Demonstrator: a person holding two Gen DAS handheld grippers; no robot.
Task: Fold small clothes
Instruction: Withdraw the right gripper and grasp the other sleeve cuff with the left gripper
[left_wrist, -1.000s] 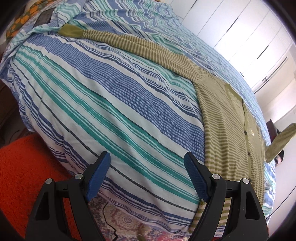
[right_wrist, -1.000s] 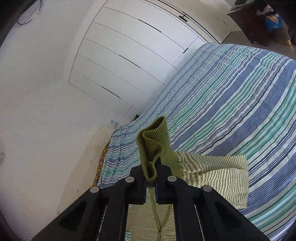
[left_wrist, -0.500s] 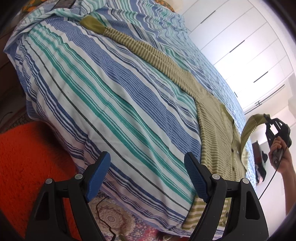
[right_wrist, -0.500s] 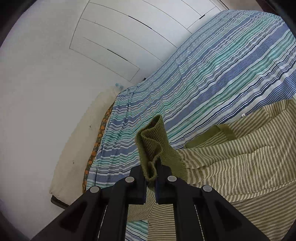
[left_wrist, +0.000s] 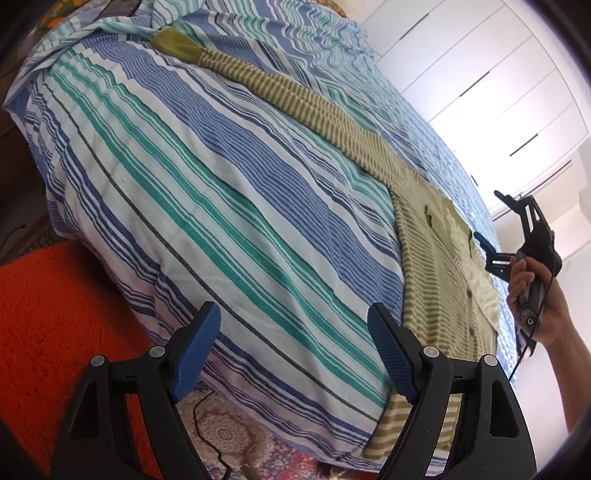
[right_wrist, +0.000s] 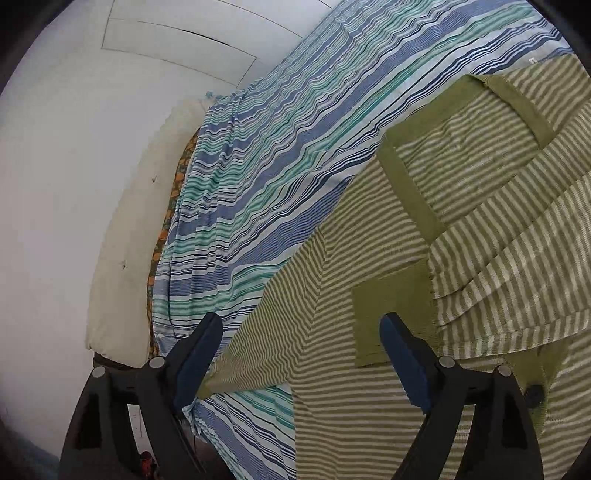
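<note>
A green and cream striped cardigan (left_wrist: 439, 280) lies flat on the striped bed. One long sleeve (left_wrist: 295, 96) stretches away to a plain green cuff (left_wrist: 173, 44) at the far corner. The other sleeve lies folded across the chest, its cuff (right_wrist: 391, 317) flat on the body (right_wrist: 354, 413). My left gripper (left_wrist: 295, 354) is open and empty, off the bed's near edge. My right gripper (right_wrist: 299, 358) is open and empty just above the folded cuff; it also shows in the left wrist view (left_wrist: 491, 218), hand-held over the cardigan.
The bed has a blue, teal and white striped cover (left_wrist: 229, 177). An orange rug (left_wrist: 48, 317) and a patterned rug (left_wrist: 229, 435) lie on the floor below. White wardrobe doors (left_wrist: 480, 74) stand behind. A cream headboard pad (right_wrist: 125, 229) lines the wall.
My right gripper carried the sleeve cuff over the cardigan's body, opened and let it go; the sleeve now lies folded on the chest. My left gripper stayed open and shifted slightly.
</note>
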